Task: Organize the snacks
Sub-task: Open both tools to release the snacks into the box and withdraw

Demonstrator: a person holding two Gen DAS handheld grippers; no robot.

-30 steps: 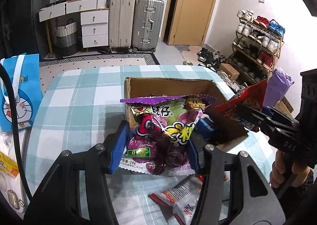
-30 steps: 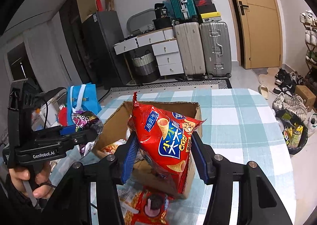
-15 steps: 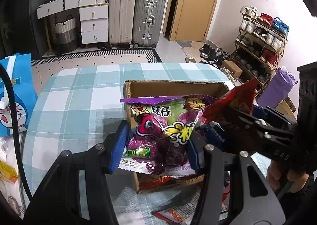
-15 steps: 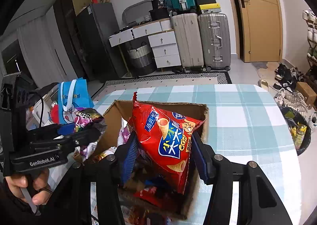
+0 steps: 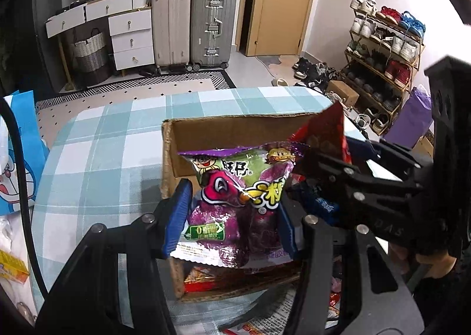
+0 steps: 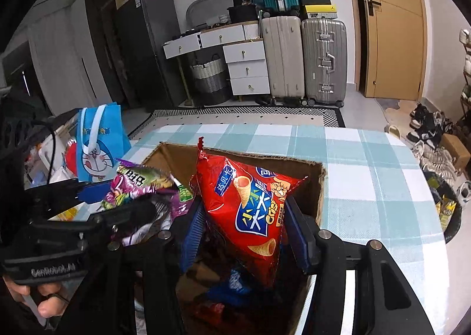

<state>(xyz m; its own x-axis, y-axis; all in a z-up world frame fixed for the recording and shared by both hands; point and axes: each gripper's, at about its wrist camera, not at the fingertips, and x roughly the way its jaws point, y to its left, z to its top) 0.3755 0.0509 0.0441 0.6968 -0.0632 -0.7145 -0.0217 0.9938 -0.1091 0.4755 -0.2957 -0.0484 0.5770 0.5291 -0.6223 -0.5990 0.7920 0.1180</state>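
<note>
1. The left gripper (image 5: 232,217) is clamping a purple snack bag (image 5: 235,205) over the cardboard box (image 5: 235,128).
2. The right gripper (image 6: 244,229) is pinching a red chip bag (image 6: 250,205) above it; only its view is showing blue packets (image 6: 232,282) inside.
3. Suitcases (image 6: 303,58) are standing far behind.

Purple snack bag (image 5: 235,202) and red one (image 6: 253,211) above box (image 5: 235,131).
</note>
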